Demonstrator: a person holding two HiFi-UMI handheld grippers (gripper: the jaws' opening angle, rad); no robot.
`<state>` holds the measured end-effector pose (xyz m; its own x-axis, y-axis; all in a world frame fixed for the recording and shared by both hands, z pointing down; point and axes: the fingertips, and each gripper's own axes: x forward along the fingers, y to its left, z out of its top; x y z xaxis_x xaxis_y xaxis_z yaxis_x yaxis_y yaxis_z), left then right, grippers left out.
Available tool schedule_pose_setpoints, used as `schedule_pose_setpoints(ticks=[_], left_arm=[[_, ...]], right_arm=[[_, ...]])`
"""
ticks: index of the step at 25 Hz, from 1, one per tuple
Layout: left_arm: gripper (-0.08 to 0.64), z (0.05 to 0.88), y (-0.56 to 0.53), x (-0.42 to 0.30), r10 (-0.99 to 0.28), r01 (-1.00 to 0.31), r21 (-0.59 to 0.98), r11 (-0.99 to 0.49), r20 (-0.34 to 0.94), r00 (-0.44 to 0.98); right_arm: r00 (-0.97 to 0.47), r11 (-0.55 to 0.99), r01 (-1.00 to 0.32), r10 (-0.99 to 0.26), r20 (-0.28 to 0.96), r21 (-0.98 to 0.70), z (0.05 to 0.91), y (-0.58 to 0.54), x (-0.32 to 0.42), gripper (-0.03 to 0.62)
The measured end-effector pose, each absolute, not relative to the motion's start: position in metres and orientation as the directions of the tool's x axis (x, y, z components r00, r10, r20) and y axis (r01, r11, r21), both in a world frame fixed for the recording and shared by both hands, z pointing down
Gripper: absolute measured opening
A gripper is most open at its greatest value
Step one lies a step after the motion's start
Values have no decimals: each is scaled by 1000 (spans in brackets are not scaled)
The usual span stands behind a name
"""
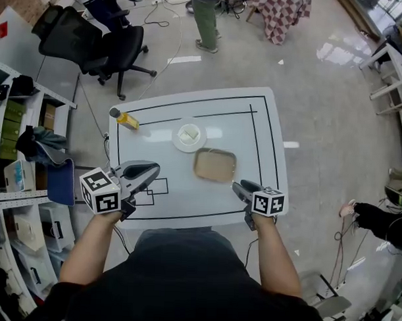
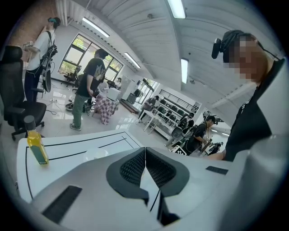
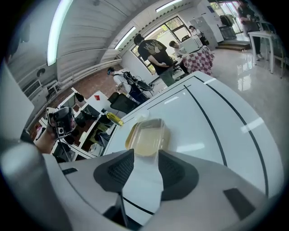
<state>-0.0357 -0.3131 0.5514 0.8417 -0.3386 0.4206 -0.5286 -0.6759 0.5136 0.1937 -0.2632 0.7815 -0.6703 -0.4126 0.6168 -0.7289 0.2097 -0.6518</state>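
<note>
Shallow tan tray (image 1: 214,165) — rounded corners, clear walls — is seen mid-table, just ahead of the right gripper (image 1: 239,186), whose jaws are parted and empty. Left gripper (image 1: 154,167) is closed tight. White, black-lined table (image 1: 268,146) — glossy grey floor (image 1: 322,95).

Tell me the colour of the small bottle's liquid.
Yellow, in the small clear bottle; left gripper view.

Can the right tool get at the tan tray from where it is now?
Probably yes. The right tool is open and points straight at the tray, with only bare table between them; the plate sits beyond, out of the way.
</note>
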Motion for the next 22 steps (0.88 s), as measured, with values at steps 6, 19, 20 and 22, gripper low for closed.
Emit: schedule_pose_setpoints(ticks=[6,19,20,22], left_arm=[[23,563,-319,-31,-316,-518,523,-677,429,846],[23,591,-338,-27,-293,-520,558,-647,448,845],[23,593,-339,-27,-291,-519,559,-647,448,845],[23,596,-342,-26,-287,-510,561,-651,440,851]], right_arm=[[-693,213,-713,-356,627,-668,798,-262,188,221],[-734,180,-671,-298,610,-719,826,-273,176,267],[-737,180,-668,-296,608,-722,827,-274,175,269],[-740,177,-664,-292,605,-727,828,-276,173,270]])
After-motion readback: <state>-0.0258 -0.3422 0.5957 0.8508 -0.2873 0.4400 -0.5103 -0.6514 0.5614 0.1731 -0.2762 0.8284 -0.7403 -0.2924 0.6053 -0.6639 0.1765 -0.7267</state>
